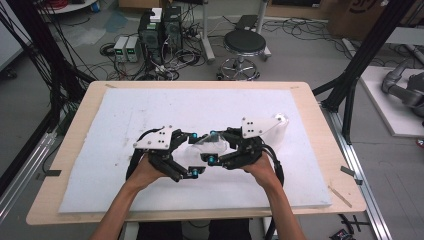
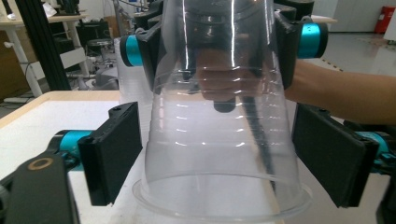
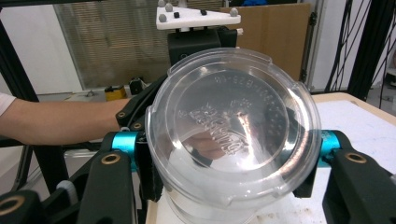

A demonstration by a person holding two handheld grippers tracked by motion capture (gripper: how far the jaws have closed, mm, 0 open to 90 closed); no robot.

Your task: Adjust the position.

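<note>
A clear plastic cup (image 1: 206,145) hangs level above the white mat between the two grippers. My right gripper (image 1: 214,146) is shut on its narrow base end; in the right gripper view the embossed base (image 3: 224,135) faces the camera, with the right gripper (image 3: 229,149) closed around it. The cup's wide rim (image 2: 219,205) points into my left gripper (image 2: 219,158). The left gripper's black pads (image 2: 114,154) stand on either side of the cup wall (image 2: 219,140), close to it, with a thin gap on the left side. In the high view, the left gripper (image 1: 196,152) faces the right one.
A white foam mat (image 1: 150,115) covers most of the wooden table (image 1: 80,115). Another clear plastic piece (image 1: 281,122) lies on the mat just behind the right gripper. Beyond the table are a stool (image 1: 244,45), computer boxes (image 1: 160,30) and cables on the floor.
</note>
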